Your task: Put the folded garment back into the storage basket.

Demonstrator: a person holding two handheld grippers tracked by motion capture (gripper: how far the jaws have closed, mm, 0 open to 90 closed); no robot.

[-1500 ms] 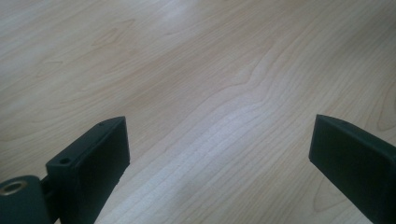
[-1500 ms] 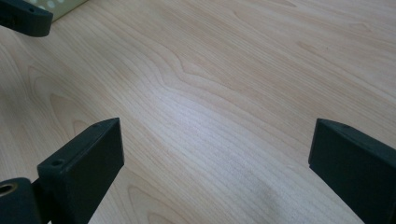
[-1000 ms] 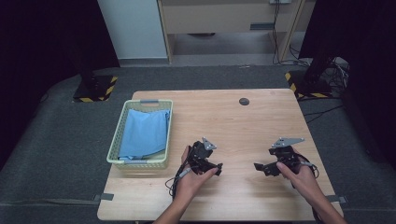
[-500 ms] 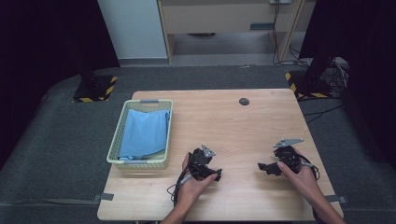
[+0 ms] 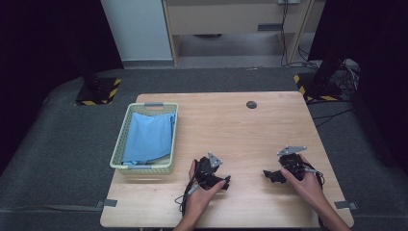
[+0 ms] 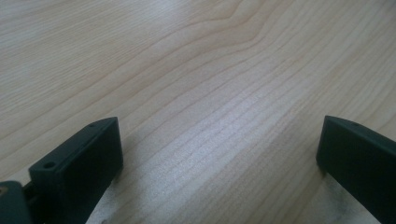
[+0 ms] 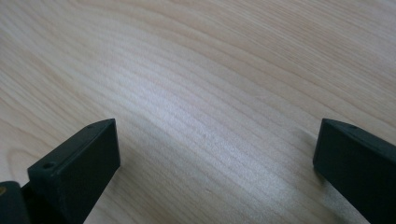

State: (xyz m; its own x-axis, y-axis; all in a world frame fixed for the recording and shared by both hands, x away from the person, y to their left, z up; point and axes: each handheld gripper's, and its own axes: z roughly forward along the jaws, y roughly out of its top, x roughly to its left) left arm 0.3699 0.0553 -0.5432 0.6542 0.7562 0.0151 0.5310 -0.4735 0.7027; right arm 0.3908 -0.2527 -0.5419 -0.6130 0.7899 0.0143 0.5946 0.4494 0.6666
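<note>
Near the table's (image 5: pixel 269 125) front edge, left claw (image 6: pixel 219 154) spread wide, right claw (image 7: pixel 217 154) spread wide, both empty.

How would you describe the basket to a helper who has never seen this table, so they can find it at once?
Start at the wooden table and go to its left edge as the person faces it. There sits the basket, a pale green rectangular mesh basket with a folded blue cloth inside. It is the table's one container; the small dark round spot lies at the far edge.
</note>
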